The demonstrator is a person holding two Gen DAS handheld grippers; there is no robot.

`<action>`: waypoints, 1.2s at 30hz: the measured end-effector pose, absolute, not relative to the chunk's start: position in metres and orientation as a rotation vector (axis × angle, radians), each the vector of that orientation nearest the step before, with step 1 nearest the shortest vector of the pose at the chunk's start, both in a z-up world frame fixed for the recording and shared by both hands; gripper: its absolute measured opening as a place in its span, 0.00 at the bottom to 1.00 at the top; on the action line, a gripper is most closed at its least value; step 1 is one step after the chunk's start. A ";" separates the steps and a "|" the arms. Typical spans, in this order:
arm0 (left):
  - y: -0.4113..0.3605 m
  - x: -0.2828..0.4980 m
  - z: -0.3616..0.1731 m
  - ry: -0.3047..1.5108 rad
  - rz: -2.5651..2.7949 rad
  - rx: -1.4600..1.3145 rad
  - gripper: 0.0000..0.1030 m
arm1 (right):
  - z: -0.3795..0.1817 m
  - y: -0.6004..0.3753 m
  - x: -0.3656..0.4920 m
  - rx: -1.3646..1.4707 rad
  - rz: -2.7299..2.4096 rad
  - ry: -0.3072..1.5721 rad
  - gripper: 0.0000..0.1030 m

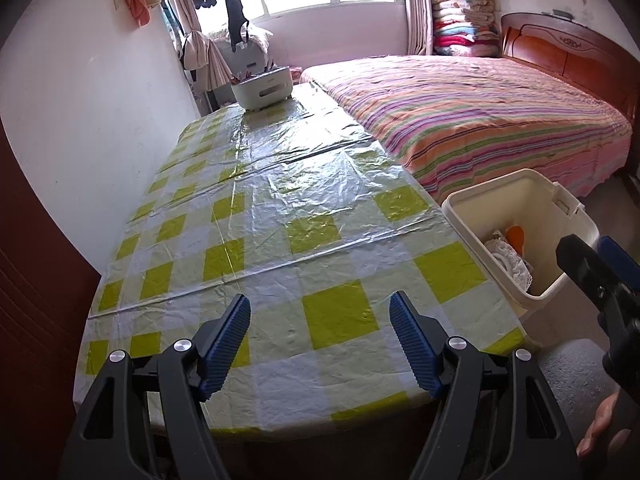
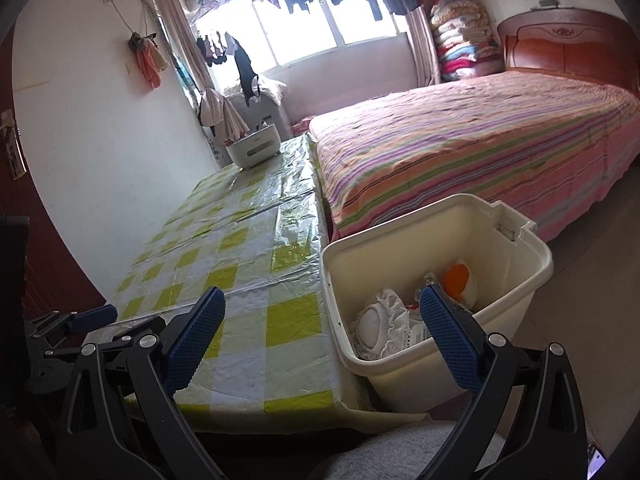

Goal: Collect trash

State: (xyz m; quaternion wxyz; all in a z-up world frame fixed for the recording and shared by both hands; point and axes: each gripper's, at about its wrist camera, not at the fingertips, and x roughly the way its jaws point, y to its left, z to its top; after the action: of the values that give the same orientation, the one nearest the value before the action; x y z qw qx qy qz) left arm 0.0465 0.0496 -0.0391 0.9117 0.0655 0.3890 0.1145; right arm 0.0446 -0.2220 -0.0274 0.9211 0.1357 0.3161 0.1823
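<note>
One cream plastic bin (image 2: 516, 276) stands on the floor, just beside the counter (image 1: 280, 216) and near the striped bed (image 1: 480, 120). Inside it: one white lacy cloth (image 2: 384, 326), one orange piece (image 2: 456, 276) and one crinkled clear scrap (too small to identify). The left tongs (image 1: 320, 308) hang well open over the checked cover, holding nothing. The right tongs (image 2: 320, 304) are likewise wide apart and empty, straddling the bin's near rim. One pale basket (image 1: 262, 92) sits at the counter's far end.

bin (image 2: 516, 256) contents: partly hidden by near wall | bed (image 1: 480, 120): cut off right
</note>
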 end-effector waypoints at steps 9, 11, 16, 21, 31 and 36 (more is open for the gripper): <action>0.041 0.038 -0.038 0.809 0.211 0.132 0.68 | -0.029 -0.223 0.047 0.262 0.387 0.659 0.93; 0.040 0.038 -0.036 0.798 0.188 0.137 0.68 | -0.026 -0.228 0.047 0.270 0.355 0.658 0.93; 0.042 0.039 -0.033 0.782 0.119 0.154 0.68 | -0.022 -0.228 0.043 0.262 0.280 0.651 0.93; 0.048 0.036 -0.034 0.766 0.051 0.177 0.68 | -0.001 -0.215 0.032 0.214 0.223 0.621 0.93; 0.074 0.035 -0.030 0.718 0.003 0.162 0.68 | 0.025 -0.180 0.019 0.102 0.150 0.585 0.93; 0.076 0.035 -0.030 0.713 -0.013 0.177 0.68 | 0.024 -0.173 0.016 0.084 0.136 0.590 0.93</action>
State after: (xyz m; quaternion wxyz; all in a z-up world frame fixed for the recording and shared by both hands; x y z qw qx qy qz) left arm 0.0350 0.0762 -0.0297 0.9332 0.0864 0.3487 -0.0066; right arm 0.0158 -0.1733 0.0243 0.9537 0.0413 0.2902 0.0667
